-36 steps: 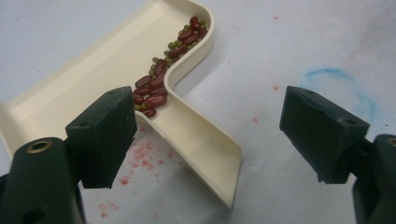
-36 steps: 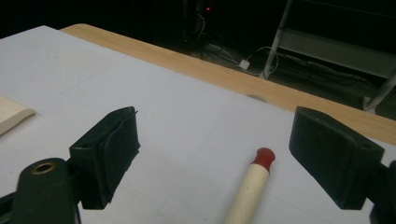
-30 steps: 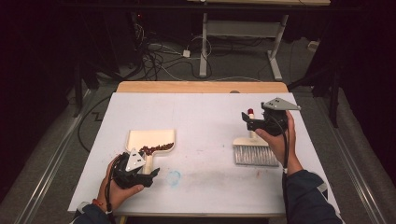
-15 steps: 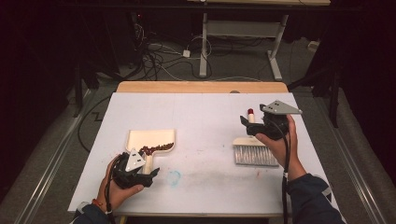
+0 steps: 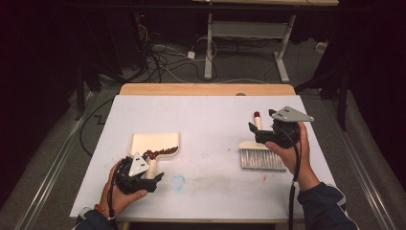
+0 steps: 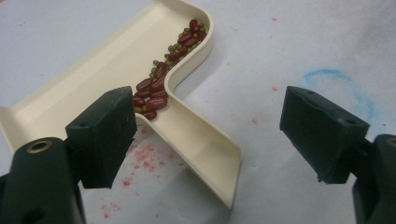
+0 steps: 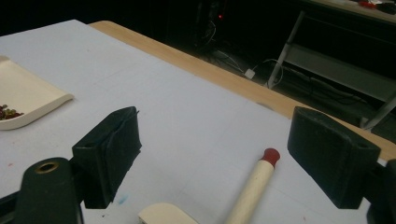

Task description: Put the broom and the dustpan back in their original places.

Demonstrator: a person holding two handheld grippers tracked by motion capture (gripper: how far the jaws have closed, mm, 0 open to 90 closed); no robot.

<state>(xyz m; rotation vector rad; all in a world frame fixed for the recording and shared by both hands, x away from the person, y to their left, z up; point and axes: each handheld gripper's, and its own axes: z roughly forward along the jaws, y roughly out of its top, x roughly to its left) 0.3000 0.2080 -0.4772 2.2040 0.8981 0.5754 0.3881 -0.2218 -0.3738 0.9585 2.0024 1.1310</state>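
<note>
Jaws are held wide on both: left gripper (image 6: 208, 135) over the dustpan (image 6: 116, 70) handle, right gripper (image 7: 212, 158) above the brush (image 7: 247, 191)

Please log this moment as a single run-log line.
left hand-held gripper: open at dustpan handle | right hand-held gripper: open above brush | beans: in dustpan

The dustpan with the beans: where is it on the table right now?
In the high view the dustpan lies on the table's left half, near the front edge, its handle pointing at the open left claw; the brush lies far right.
</note>
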